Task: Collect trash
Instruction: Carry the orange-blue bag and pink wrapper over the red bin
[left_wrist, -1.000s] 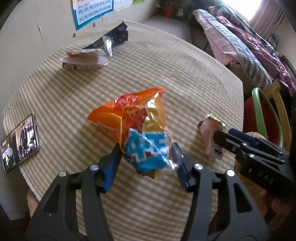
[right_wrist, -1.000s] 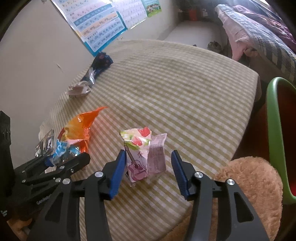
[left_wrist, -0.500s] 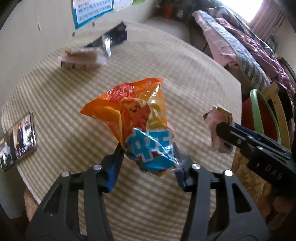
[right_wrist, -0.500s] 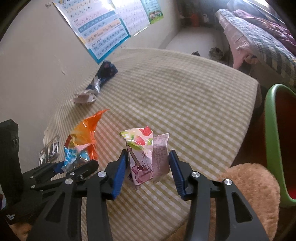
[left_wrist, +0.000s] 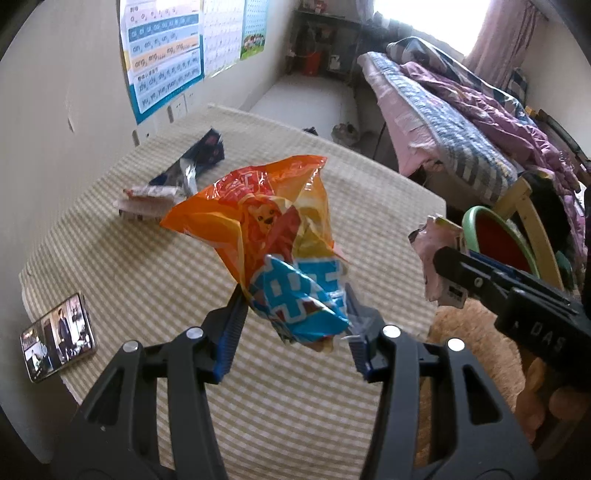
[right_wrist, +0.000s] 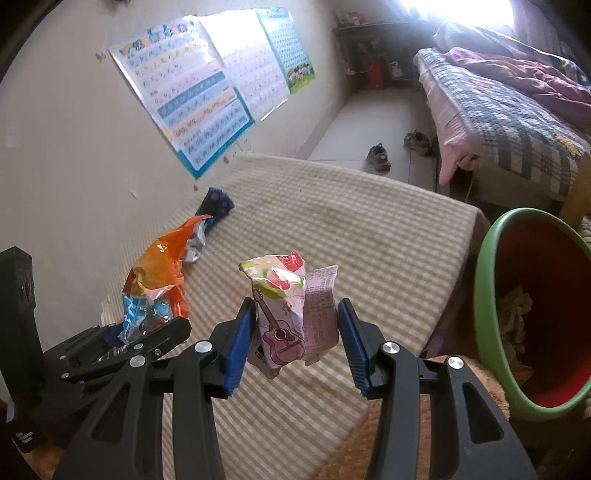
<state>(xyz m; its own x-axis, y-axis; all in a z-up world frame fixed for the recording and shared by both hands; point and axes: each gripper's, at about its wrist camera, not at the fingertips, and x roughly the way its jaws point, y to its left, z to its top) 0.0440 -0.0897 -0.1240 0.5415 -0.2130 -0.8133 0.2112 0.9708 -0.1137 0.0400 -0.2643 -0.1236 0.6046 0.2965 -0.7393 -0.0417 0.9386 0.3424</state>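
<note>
My left gripper (left_wrist: 293, 297) is shut on a crumpled orange and blue snack bag (left_wrist: 258, 218), held in the air above the checked tablecloth (left_wrist: 122, 258). The bag's blue end sits between the blue pads. To its right, my right gripper (right_wrist: 295, 310) is shut on a pink wrapper (right_wrist: 280, 299) with a guitar picture, also clear of the table. In the right wrist view the left gripper (right_wrist: 147, 328) and its orange bag (right_wrist: 159, 266) show at the lower left. A green-rimmed red bin (right_wrist: 484, 288) stands beyond the table's right edge.
A dark blue wrapper (left_wrist: 201, 157) and a white and red wrapper (left_wrist: 147, 197) lie at the table's far left. A phone (left_wrist: 57, 338) with a lit screen lies near the left edge. A brown furry cushion (left_wrist: 469, 332) sits below the bin, and a bed (left_wrist: 461, 122) beyond it.
Both grippers closed on their wrappers and lifted them off the table. The views have tilted up, so more of the wall and room shows.
</note>
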